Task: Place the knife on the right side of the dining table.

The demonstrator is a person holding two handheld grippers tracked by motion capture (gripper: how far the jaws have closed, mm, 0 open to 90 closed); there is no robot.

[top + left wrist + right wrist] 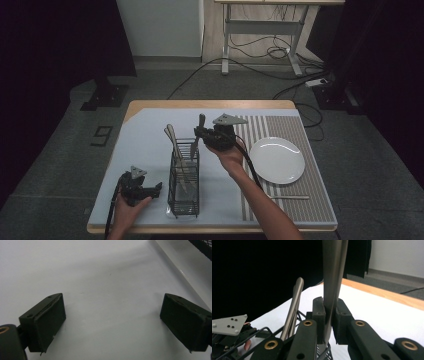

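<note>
The left gripper (151, 191) rests low on the pale mat (145, 145), just inside the table's near edge (210, 229). In the left gripper view its jaws stand wide apart with bare mat between them and ahead of them; nothing is held. The black wire caddy (184, 182) stands just beside it on its right, a corner of the mesh (202, 246) showing at the upper right of that view. Open mat extends beyond this gripper toward the far edge.

The right gripper (199, 134) is raised above the far end of the caddy. Its jaws are closed to a narrow gap and clamp the handle of a metal utensil (332, 285), which stands nearly upright; its lower part reaches down into the caddy. Two other utensil handles (172, 137) lean out of the caddy just to this gripper's left. To its right, apart from it, a white plate (277, 160) lies on the striped mat (300, 200), with a pale stick (290, 197) nearer the table's near edge.
</note>
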